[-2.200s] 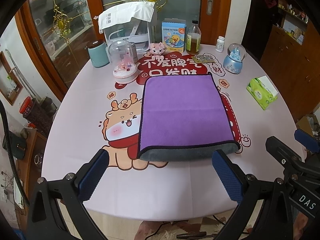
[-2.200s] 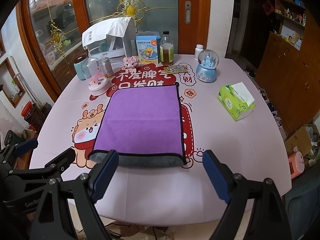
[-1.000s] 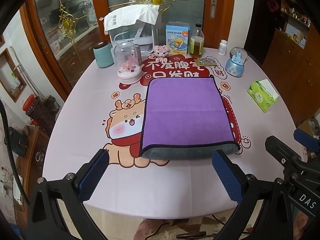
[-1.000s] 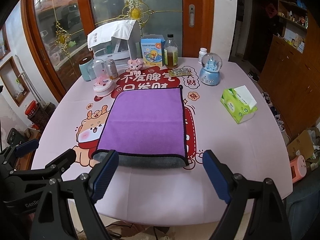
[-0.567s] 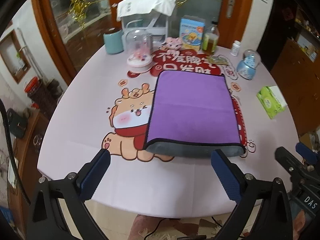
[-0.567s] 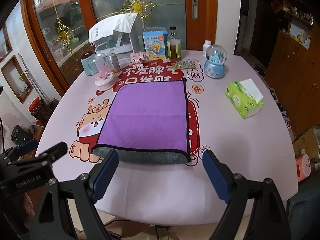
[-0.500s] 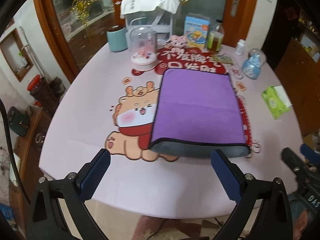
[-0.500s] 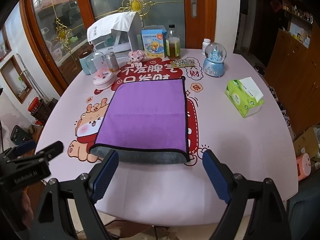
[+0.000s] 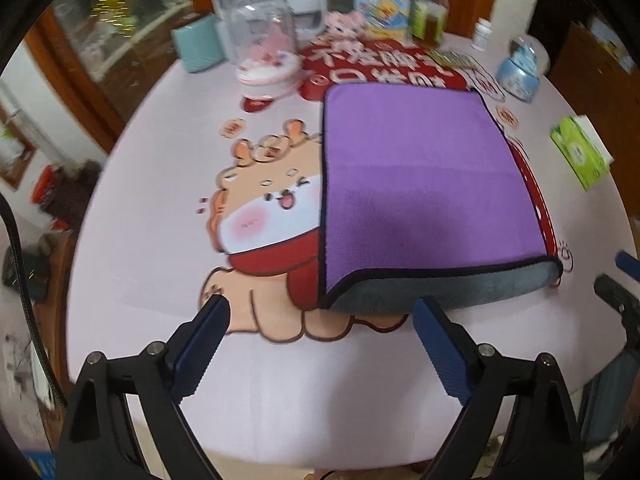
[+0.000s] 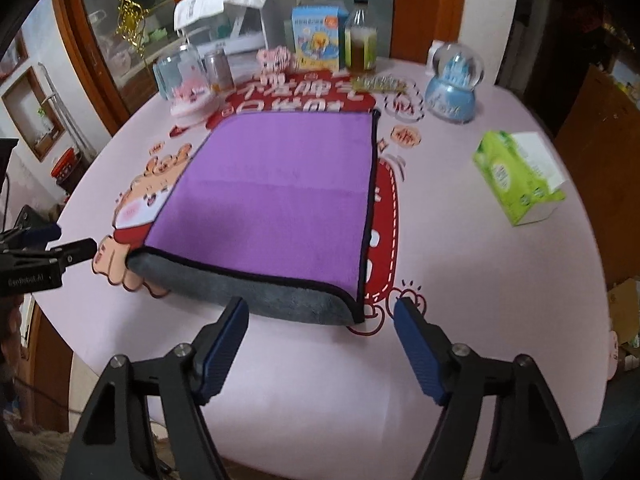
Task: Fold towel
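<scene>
A purple towel (image 9: pixel 416 184) with a black hem lies folded flat on the pink printed tablecloth (image 9: pixel 152 184); its grey underside shows along the near fold. It also shows in the right wrist view (image 10: pixel 276 196). My left gripper (image 9: pixel 320 312) is open and empty, just short of the towel's near left corner. My right gripper (image 10: pixel 322 312) is open and empty, just short of the near right corner. The left gripper's body shows at the left edge of the right wrist view (image 10: pixel 36 264).
At the far side stand a glass dome (image 9: pixel 264 44), a teal cup (image 9: pixel 198 46), a blue carton (image 10: pixel 318 38), a bottle (image 10: pixel 360 42) and a snow globe (image 10: pixel 454 84). A green tissue box (image 10: pixel 520 176) lies right of the towel. The table edge is near both grippers.
Both grippers have moved forward and lower toward the towel's near edge, the left one drifting left. Both stay open. The towel has not moved.
</scene>
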Demonstrator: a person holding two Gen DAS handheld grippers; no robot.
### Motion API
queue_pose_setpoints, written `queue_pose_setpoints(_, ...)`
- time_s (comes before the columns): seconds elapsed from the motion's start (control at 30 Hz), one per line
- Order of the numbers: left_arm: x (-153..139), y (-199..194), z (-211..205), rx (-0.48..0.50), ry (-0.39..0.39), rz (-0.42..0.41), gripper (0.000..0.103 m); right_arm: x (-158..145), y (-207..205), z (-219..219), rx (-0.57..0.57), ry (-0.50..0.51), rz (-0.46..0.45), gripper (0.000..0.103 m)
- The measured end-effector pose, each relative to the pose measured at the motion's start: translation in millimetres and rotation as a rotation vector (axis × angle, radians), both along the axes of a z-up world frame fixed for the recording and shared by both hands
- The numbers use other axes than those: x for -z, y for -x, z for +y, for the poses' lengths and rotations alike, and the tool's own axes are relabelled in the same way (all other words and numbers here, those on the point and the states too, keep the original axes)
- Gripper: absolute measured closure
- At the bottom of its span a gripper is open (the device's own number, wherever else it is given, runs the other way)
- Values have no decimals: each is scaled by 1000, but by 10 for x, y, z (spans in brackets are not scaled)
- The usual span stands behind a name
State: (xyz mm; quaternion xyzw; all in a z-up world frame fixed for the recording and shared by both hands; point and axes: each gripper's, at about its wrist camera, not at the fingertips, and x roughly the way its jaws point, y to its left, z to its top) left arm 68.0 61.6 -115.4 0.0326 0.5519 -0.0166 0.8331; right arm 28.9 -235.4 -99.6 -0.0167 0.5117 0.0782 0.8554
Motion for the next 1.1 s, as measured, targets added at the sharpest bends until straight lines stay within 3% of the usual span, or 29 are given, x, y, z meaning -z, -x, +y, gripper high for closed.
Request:
queue_pose_setpoints(0.1,184,-117,23,78,45,19,16,152,-79,-60,-26,4,9,31)
queue_pose_setpoints(0.27,384,-279,0,181,48,29,18,332,-193,-120,-96,3,33,41)
queue_pose_setpoints(0.57,589,-436,-81,363,108,90,29,616,-347,-165,-241,-39,106,57)
queue_pose_setpoints(0.87,686,-440,-90,447,166,142,42,726,-503,-223,-327,-85,160,73)
queue_pose_setpoints(1.1,727,-473,-91,484,167,169,47,805,-573,-243,-368,-104,195,74)
